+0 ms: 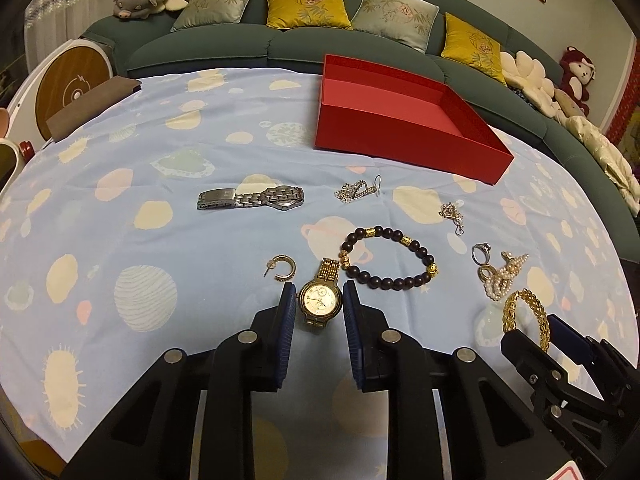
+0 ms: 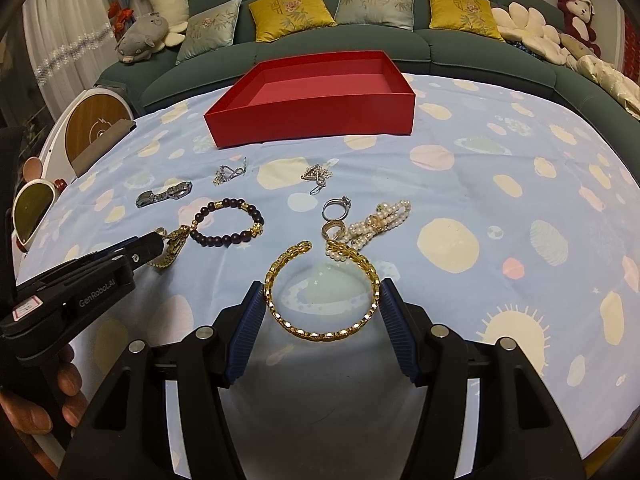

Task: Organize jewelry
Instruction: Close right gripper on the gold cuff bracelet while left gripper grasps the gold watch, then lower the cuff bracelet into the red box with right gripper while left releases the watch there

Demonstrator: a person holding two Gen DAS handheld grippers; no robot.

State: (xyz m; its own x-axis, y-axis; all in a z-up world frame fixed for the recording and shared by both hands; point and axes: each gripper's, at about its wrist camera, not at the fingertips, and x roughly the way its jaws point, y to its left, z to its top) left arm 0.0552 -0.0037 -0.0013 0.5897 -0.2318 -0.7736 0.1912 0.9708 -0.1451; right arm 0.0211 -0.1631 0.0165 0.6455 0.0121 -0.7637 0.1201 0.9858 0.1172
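We've got the left hand-held gripper [image 1: 319, 304] closed in on the gold watch [image 1: 320, 300], blue pads [image 1: 285, 320] pressing the case from both sides; the watch's strap end lies by the dark bead bracelet [image 1: 390, 258]. The right hand-held gripper [image 2: 323, 304] sits about half open w/ the gold chain bangle [image 2: 320, 292] between its pads [image 2: 249, 320], which touch the bangle's outer sides, so we read that as a grip on it.

Everything rests on a worktop covered by a light blue cloth [image 1: 180, 240] w/ planet prints. The red box [image 1: 400, 136] stands open at the far side, nothing visible inside it. In front of it: silver watch [image 1: 252, 198] to the left, two sparkly earrings [image 1: 358, 191] in the middle and to the right, a gold hoop earring [image 1: 282, 268] just left of the gold watch. Near the bangle lie a silver ring [image 2: 336, 208], a 2nd ring, and a pearl piece [image 2: 380, 220], close together. Fingers of a hand [image 2: 48, 396] show at the lower left of the right wrist view. Green sofa [image 2: 340, 44] w/ cushions behind.
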